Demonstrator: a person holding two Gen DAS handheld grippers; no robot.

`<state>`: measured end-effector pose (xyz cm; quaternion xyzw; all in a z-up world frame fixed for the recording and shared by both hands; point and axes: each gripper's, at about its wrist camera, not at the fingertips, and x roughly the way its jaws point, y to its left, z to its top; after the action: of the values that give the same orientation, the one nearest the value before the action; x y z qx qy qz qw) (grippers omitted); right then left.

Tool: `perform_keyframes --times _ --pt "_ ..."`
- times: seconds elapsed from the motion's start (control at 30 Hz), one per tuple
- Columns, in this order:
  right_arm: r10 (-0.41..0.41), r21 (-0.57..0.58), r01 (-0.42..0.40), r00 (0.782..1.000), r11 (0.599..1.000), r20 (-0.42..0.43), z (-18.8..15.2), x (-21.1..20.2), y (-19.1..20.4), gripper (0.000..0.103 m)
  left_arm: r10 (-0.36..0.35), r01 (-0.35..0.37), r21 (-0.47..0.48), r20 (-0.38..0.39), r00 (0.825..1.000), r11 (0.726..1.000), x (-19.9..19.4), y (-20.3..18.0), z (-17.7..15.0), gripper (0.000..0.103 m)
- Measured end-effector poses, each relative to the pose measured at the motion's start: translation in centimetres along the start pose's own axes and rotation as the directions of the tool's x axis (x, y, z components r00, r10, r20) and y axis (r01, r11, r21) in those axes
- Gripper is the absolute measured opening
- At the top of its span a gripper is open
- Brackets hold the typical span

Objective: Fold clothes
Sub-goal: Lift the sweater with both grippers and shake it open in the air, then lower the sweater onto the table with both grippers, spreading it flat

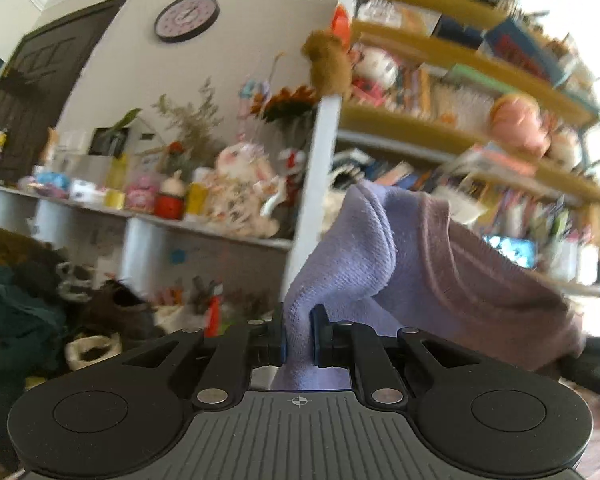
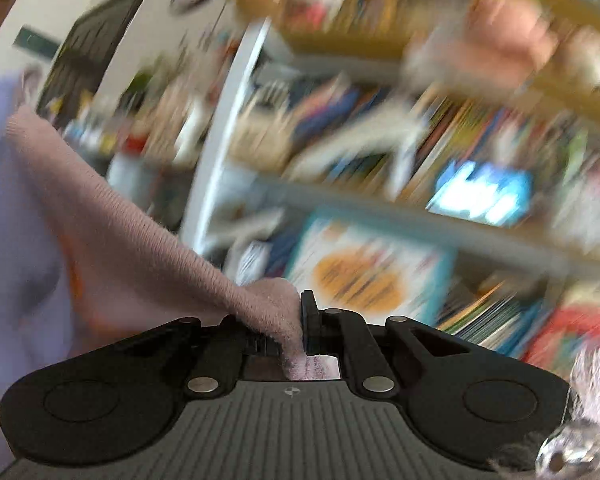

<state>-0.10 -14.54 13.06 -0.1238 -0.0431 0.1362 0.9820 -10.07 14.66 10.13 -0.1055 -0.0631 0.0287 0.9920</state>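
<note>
Left wrist view shows the bookshelf (image 1: 440,128) filling the background, the garment (image 1: 380,248) held up in the air before it, well clear of any surface. It is a soft knit, lavender on one face and dusty pink on the other, stretched between both tools. The left gripper (image 1: 299,336) is clamped on a lavender fold; the right gripper (image 2: 296,332) is clamped on a pink ribbed edge. The right wrist view is heavily smeared, so how much cloth that grip holds is hard to judge, but it looks like a thin pinch. A fast swing could pull that edge free and drop one side. The fabric could also bunch unevenly, spoiling the fold line.
</note>
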Motion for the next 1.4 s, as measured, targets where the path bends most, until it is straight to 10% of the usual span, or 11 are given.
perform_keyframes --times 0.13,0.4,0.5,0.63,0.83,0.97,1.13,1.4 --pt "-0.106 -0.048 0.116 0.979 0.992 0.174 3.6 -6.7 -0.6 0.007 -0.156 0.159 -0.099 0.037 0.987 0.982 -1.1 0.2 0.7 0.012" --pt "-0.241 -0.002 0.265 0.877 0.964 0.416 7.6 -15.3 -2.6 0.008 -0.423 0.443 -0.224 0.135 0.896 0.868 -1.6 -0.2 2.6 0.012" --pt "-0.247 0.014 0.258 0.909 0.966 0.336 7.3 -13.7 -4.3 0.008 -0.388 0.362 -0.292 -0.036 0.921 0.885 2.7 -0.2 -0.4 0.013" --pt "-0.185 0.057 0.188 0.981 0.98 -0.057 2.9 -5.3 -7.2 0.009 -0.34 0.236 -0.357 -0.265 0.902 0.904 8.4 -0.2 -4.3 0.014" --pt "-0.115 0.115 0.208 0.836 0.971 -0.537 -9.0 6.8 -9.7 0.012 -0.262 0.042 -0.377 -0.554 0.79 0.925 16.5 -0.4 -9.7 0.028" --pt "-0.088 0.166 0.237 0.785 0.957 -0.614 -13.6 9.8 -11.0 0.016 -0.196 0.035 -0.312 -0.503 0.842 0.949 16.6 -0.2 -8.4 0.057" --pt "-0.131 0.12 0.259 0.772 0.958 -0.622 -14.6 11.4 -11.5 0.031 -0.137 -0.004 -0.296 -0.454 0.88 0.955 14.4 1.7 -6.4 0.057" --pt "-0.212 0.077 0.326 0.759 0.942 -0.616 -15.3 11.6 -12.5 0.042 -0.24 0.128 -0.263 -0.456 0.857 0.956 9.1 0.6 -4.9 0.062"
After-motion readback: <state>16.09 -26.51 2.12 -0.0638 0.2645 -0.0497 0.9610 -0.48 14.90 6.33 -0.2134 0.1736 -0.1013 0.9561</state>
